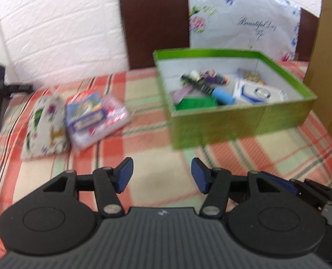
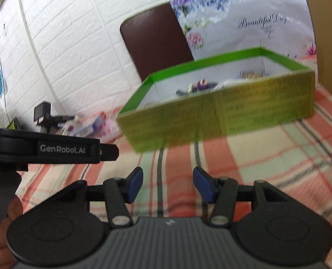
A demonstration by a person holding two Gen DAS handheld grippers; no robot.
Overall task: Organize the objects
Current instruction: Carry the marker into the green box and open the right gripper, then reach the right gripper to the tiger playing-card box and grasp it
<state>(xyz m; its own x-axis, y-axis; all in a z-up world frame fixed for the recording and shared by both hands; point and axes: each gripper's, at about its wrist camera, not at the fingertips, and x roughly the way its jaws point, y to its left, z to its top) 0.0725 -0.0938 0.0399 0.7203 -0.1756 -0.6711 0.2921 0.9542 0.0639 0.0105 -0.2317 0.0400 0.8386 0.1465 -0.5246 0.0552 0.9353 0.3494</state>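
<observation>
left gripper (image 1: 162,174): jaws standing apart, gripping nothing | right gripper (image 2: 167,185): jaws parted, empty | green box (image 1: 239,121) sitting ahead on the plaid blanket (image 1: 148,134)

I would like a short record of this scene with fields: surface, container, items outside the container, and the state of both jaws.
surface: plaid blanket
container: green box, open, holding small items
outside the box: floral pouch and plastic packets, lying to its left
left gripper: jaws open, nothing between them
right gripper: jaws open, nothing between them

Both wrist views toward green box (image 1: 237,121)
</observation>
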